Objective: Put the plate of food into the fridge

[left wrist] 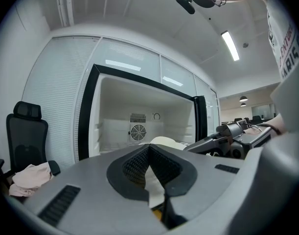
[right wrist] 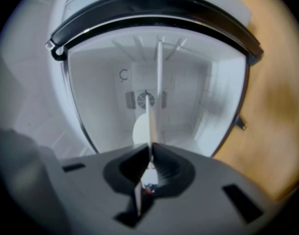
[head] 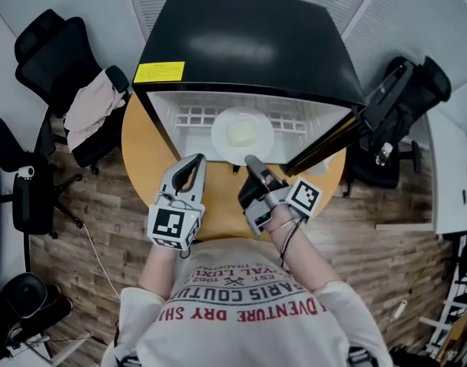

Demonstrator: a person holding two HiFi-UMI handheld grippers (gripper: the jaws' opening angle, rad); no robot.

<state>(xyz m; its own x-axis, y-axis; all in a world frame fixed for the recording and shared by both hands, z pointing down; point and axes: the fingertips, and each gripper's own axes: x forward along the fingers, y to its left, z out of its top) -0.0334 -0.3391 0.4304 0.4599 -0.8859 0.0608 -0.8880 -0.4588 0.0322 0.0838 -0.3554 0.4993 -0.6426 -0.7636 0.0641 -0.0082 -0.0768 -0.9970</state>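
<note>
Right gripper (head: 251, 161) pinches the rim of the round white plate (head: 222, 137), pale yellowish food (head: 242, 134) at its centre.

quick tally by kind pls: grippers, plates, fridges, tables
grippers: 2 (left gripper, right gripper)
plates: 1 (plate)
fridges: 1 (fridge)
tables: 1 (table)
total: 5

The fridge (head: 248, 44) is standing open toward the near side. The plate (head: 242, 134) is occupying mid-shelf (head: 189, 118), leaving room at left and right. The door (head: 325, 147) is blocking the right flank.
</note>
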